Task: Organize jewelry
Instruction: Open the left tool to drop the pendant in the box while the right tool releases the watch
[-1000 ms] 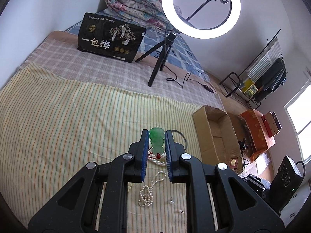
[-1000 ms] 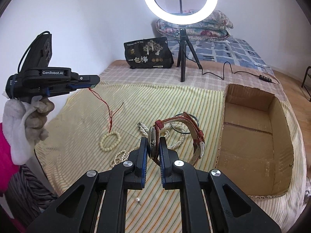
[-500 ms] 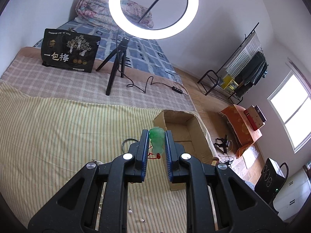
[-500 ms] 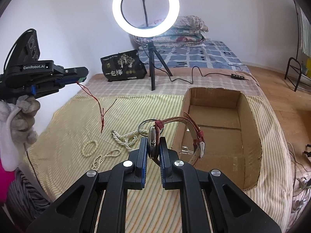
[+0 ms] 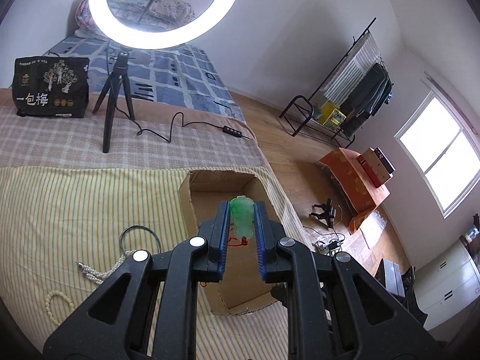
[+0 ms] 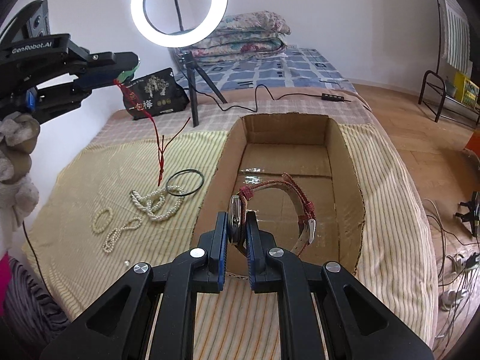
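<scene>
Wood floor and white walls w/ a bright window (image 5: 441, 156) on one side; we work over a bed whose near half is covered by a yellow striped cloth (image 6: 90, 186), w/ checked fabric beyond it and a blue patterned sheet further back under folded quilts (image 6: 249, 34). We count one lit ring light (image 6: 178, 9) on a small black tripod, one black printed bag (image 6: 156, 96) beside it, one clothes rack (image 5: 345, 102) by the far wall, and one open cardboard box (image 6: 348, 162) sunk into the striped cloth. On the cloth left of the box we see one thin dark bangle (image 6: 184, 182), one tangled pearl necklace (image 6: 156, 204) touching it, two smaller bead bracelets (image 6: 102, 220) nearby, plus a tiny stud or two, too small to tell. Our left gripper (image 5: 242, 207) is clamped on a green jade pendant (image 5: 242, 217), its red cord (image 6: 157, 138) dangling above the cloth. Our right gripper (image 6: 237, 219) is clamped on a watch (image 6: 235, 219) w/ a red woven strap, held over the box's near end.
</scene>
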`<state>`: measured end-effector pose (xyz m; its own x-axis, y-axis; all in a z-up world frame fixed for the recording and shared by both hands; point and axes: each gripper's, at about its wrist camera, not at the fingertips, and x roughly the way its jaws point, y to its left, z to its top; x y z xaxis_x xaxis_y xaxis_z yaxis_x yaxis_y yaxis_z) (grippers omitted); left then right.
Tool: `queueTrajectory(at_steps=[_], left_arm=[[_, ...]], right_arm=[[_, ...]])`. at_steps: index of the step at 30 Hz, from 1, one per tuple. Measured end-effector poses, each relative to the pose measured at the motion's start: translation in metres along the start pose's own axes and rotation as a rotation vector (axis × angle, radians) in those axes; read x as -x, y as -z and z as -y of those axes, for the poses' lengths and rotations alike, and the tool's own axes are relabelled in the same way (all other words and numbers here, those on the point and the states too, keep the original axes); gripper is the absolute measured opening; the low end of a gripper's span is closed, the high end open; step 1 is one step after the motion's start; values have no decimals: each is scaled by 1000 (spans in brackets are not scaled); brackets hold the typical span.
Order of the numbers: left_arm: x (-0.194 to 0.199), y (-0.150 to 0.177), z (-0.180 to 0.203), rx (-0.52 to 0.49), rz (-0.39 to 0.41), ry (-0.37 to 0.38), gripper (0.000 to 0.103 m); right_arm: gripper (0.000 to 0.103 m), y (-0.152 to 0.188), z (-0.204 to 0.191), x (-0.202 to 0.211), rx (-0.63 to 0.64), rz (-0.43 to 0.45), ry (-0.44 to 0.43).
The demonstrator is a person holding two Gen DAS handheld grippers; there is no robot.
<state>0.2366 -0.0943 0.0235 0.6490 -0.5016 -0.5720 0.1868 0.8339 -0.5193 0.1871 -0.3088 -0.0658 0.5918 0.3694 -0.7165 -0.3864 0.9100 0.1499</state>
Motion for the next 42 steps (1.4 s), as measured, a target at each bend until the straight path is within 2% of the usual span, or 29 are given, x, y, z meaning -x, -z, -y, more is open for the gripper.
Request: queueTrajectory(at_steps=[9, 22, 28, 29, 31, 32, 33, 36, 42], left_arm=[[-53, -2, 27, -35, -46, 12, 14], [-108, 9, 8, -9, -136, -43, 14], [-112, 10, 5, -10, -126, -69, 15], [-112, 10, 5, -4, -127, -75, 15], [-112, 9, 2, 6, -128, -87, 26], [-111, 8, 1, 10, -124, -95, 45], [-108, 8, 0, 17, -114, -100, 52], [-103, 6, -1, 15, -102, -100, 52], [-93, 3, -3, 4, -94, -105, 52]], right_arm=[[10, 2, 17, -10, -25, -32, 23], [10, 3, 28, -29, -38, -81, 36], [10, 3, 28, -29, -26, -80, 46], [13, 2, 28, -29, -22, -83, 44], [30, 1, 27, -27, -14, -77, 44], [46, 0, 26, -25, -9, -66, 51], [55, 0, 25, -22, -5, -49, 58], [63, -2, 22, -17, 3, -25, 71], [64, -4, 17, -16, 17, -27, 96]])
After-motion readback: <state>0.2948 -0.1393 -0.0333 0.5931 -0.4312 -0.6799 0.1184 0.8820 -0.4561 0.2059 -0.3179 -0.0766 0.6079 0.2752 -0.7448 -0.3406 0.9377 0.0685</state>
